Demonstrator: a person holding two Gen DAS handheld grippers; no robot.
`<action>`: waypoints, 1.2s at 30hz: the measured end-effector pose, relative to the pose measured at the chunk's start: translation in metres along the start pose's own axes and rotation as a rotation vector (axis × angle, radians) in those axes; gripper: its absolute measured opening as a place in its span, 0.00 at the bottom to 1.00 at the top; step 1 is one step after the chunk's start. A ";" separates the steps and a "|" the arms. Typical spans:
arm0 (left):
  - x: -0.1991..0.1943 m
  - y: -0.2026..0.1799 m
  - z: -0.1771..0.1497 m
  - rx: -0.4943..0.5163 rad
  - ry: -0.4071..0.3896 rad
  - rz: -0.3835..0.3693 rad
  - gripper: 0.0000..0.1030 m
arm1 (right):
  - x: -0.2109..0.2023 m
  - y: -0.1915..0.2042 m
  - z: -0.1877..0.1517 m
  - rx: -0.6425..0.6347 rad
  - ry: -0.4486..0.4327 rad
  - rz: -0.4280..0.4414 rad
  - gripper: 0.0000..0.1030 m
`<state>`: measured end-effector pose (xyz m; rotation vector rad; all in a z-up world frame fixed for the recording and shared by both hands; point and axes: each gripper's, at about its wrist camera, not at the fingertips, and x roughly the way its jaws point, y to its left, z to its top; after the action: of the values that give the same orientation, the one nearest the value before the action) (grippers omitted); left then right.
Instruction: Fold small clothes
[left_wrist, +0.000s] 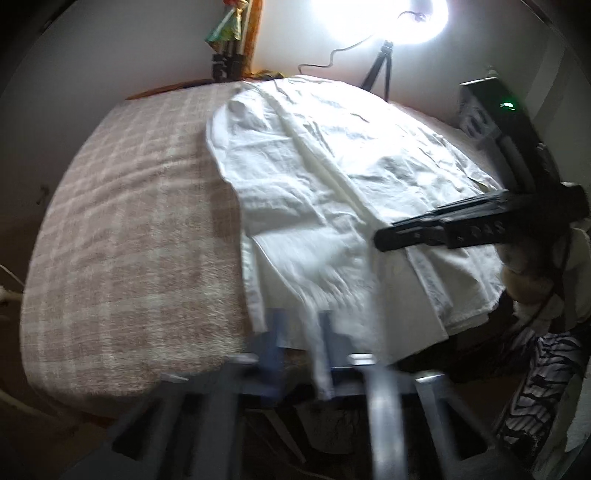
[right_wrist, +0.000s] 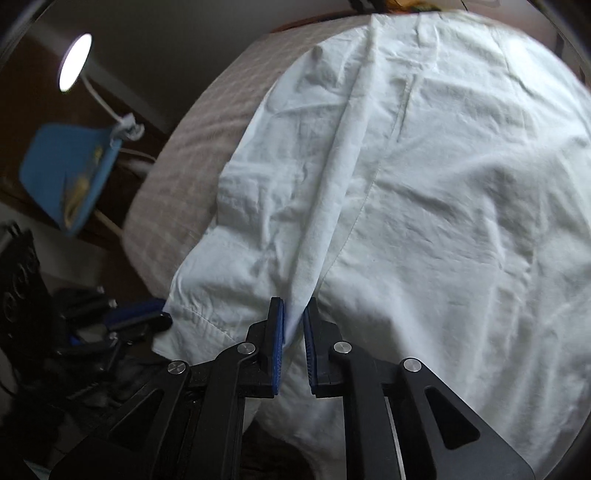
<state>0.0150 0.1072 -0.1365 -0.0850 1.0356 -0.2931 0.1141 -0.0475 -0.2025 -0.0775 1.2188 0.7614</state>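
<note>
A white garment (right_wrist: 424, 192) lies spread and wrinkled over a plaid blanket (left_wrist: 122, 236), filling the centre and right of both views, with its near edge hanging over the front of the blanket toward the bottom of the frame. In the right wrist view a raised fold of the cloth runs down to the lower centre, where the right gripper (right_wrist: 294, 325) has its blue pads (right_wrist: 277, 343) nearly closed, pinching that fold. The left gripper (left_wrist: 301, 332) sits blurred at bottom centre of its view, closed on a strip of the hem. A bright ring light (left_wrist: 380, 18) glares at upper right, on a tripod (left_wrist: 380, 74).
</note>
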 end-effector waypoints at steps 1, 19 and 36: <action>-0.004 0.003 0.001 -0.015 -0.021 0.003 0.43 | -0.003 0.005 0.001 -0.018 -0.006 -0.014 0.12; 0.028 0.041 -0.001 -0.199 0.014 -0.125 0.16 | 0.000 0.032 0.126 0.050 -0.131 -0.016 0.42; 0.017 0.019 0.008 -0.150 -0.007 -0.229 0.01 | 0.088 0.038 0.172 0.051 -0.035 -0.209 0.48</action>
<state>0.0342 0.1204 -0.1508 -0.3408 1.0414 -0.4218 0.2447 0.0996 -0.2018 -0.1469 1.1754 0.5477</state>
